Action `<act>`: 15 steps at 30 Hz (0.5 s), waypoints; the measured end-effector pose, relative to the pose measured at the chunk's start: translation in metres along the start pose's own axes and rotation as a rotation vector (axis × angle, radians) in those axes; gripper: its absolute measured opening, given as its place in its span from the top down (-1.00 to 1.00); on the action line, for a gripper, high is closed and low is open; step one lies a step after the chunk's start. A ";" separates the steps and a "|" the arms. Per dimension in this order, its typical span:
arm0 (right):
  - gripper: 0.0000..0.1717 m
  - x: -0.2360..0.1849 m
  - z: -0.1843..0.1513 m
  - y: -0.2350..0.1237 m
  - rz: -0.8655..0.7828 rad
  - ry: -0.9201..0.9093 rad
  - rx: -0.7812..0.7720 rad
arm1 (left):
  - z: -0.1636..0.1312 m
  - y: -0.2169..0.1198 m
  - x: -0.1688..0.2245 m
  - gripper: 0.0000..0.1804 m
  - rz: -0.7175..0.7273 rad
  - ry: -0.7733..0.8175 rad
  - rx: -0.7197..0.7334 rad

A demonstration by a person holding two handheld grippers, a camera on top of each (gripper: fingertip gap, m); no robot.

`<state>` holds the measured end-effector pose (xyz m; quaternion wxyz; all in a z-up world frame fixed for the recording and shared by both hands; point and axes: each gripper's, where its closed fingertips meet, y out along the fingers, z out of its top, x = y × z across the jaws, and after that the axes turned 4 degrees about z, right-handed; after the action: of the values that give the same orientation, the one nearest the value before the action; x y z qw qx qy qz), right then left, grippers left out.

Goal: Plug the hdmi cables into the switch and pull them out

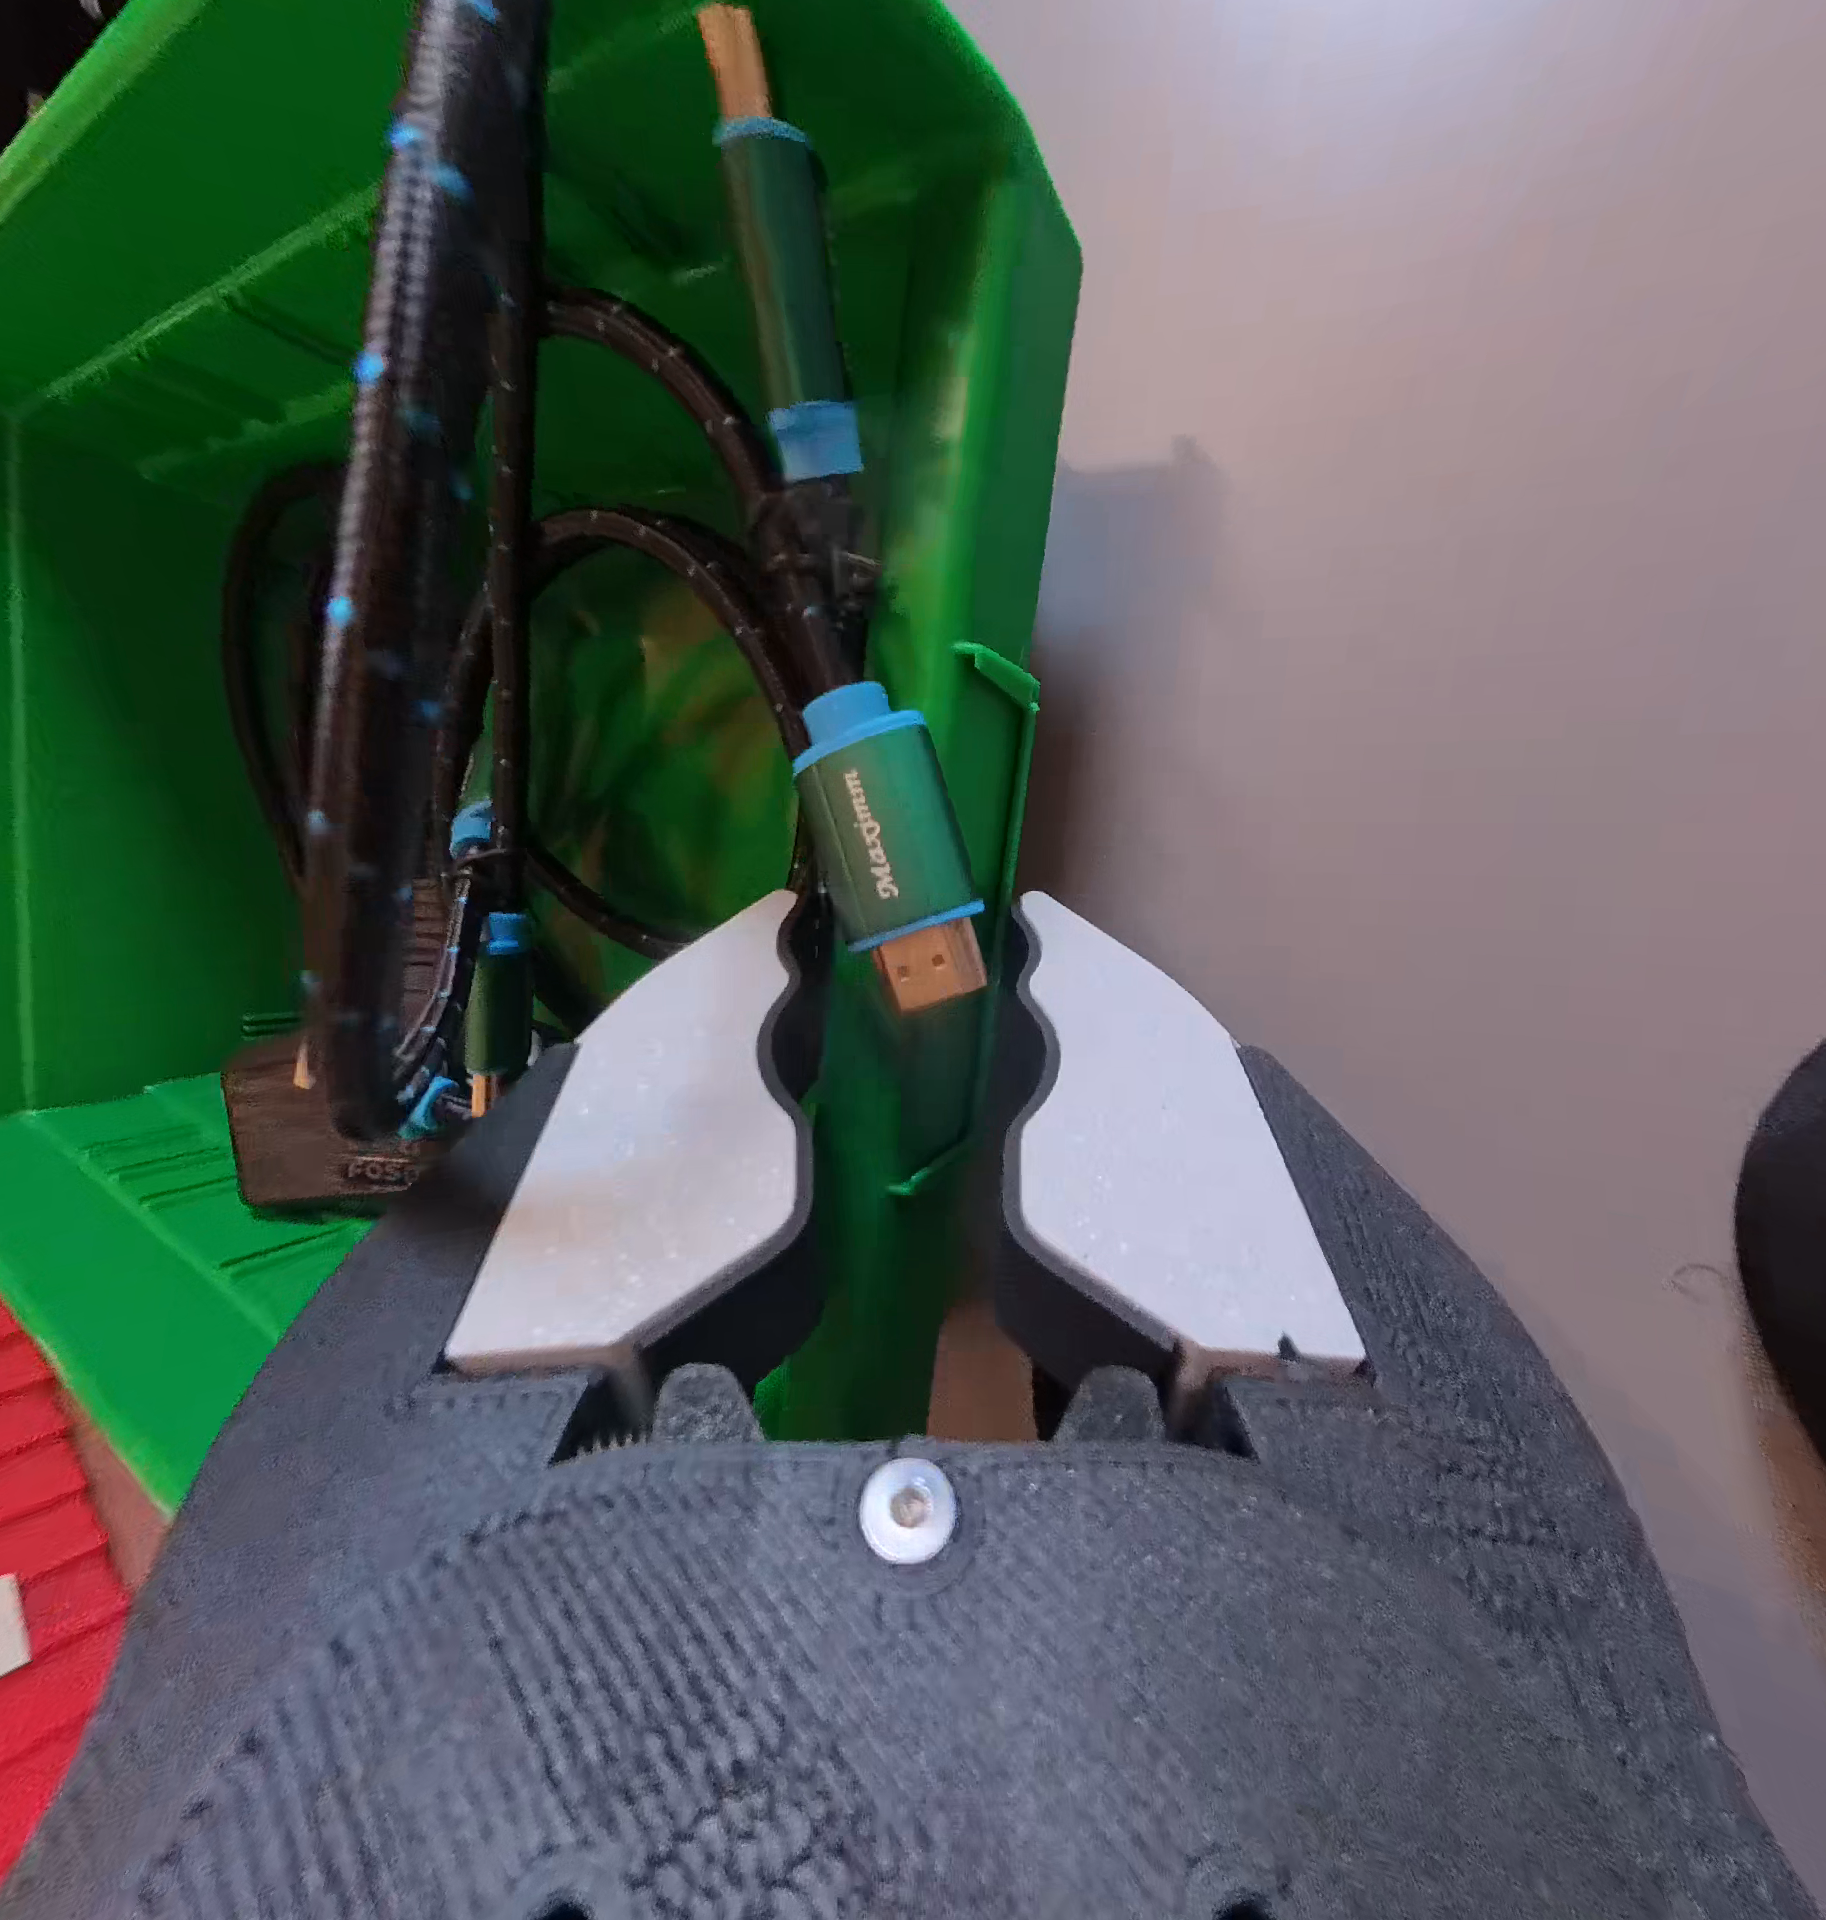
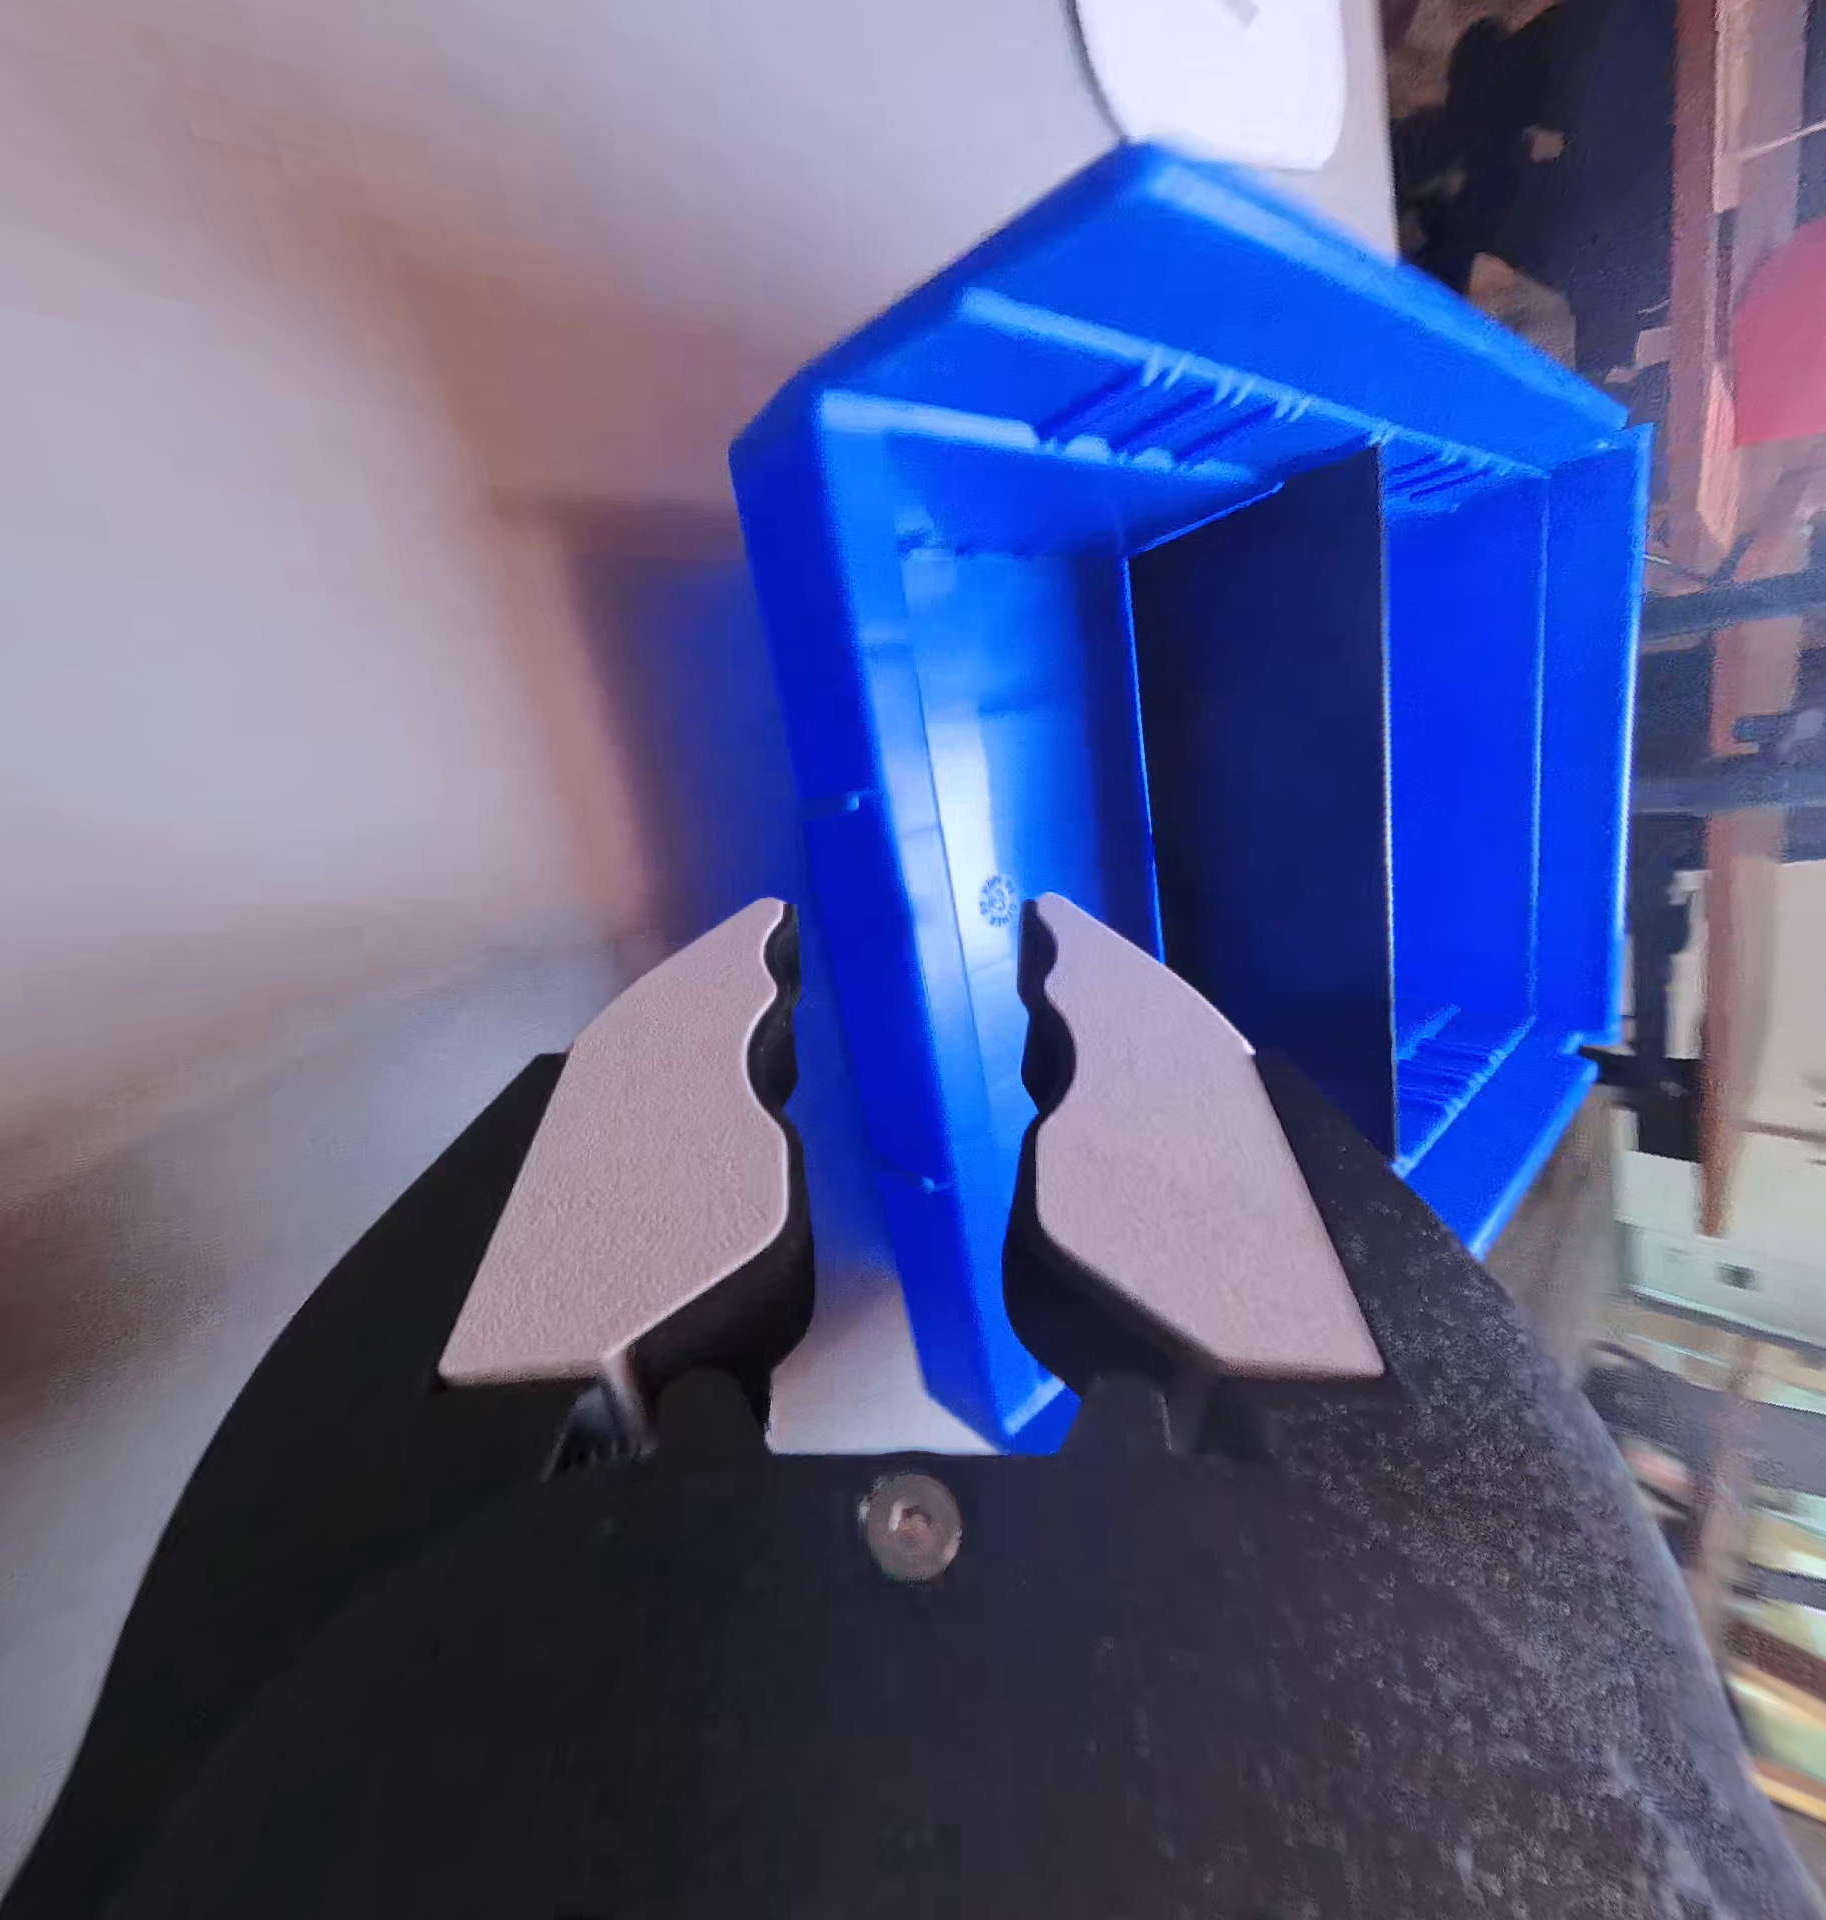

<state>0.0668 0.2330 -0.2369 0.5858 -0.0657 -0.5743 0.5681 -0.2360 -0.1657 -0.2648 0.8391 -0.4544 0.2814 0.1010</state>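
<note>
A: Straddling the side wall of a tilted green plastic bin [image 1: 950, 343], the left gripper [image 1: 904, 914] is keeping its pale fingers [image 1: 680, 1091] partly apart, one inside the bin, one outside. Firm pressing, cannot tell.

B: Contents?

A: Black braided cables [image 1: 421, 520] are lying coiled inside. A green metal cable plug with blue collars and a gold tip [image 1: 888, 862] is hanging just beyond the fingertips. A red ribbed surface [image 1: 15, 1455] is showing beside the bin.

B: Other side?

A: The right gripper [image 2: 909, 914] is straddling the wall of a tilted blue plastic bin [image 2: 992, 520]. Fingers [image 2: 1158, 1143] partly open, wall between them; contact unclear. Background is blurring.
</note>
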 end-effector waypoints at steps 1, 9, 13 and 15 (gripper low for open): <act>0.52 -0.001 0.007 -0.009 0.005 0.058 0.050 | 0.002 -0.003 0.000 0.61 -0.009 -0.029 0.019; 0.52 -0.015 0.040 -0.032 0.057 0.519 0.336 | 0.010 -0.013 -0.009 0.63 -0.008 -0.150 0.091; 0.53 -0.029 0.078 -0.045 0.191 0.752 0.596 | 0.022 -0.053 -0.018 0.63 -0.086 -0.256 0.199; 0.53 -0.031 0.083 -0.046 0.183 0.729 0.627 | 0.028 -0.081 -0.054 0.69 0.007 -0.287 0.284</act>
<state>0.0416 0.1460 -0.1941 0.6878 -0.1310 -0.1251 0.7029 -0.2353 -0.1837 -0.1650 0.9260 -0.3114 0.1717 0.1270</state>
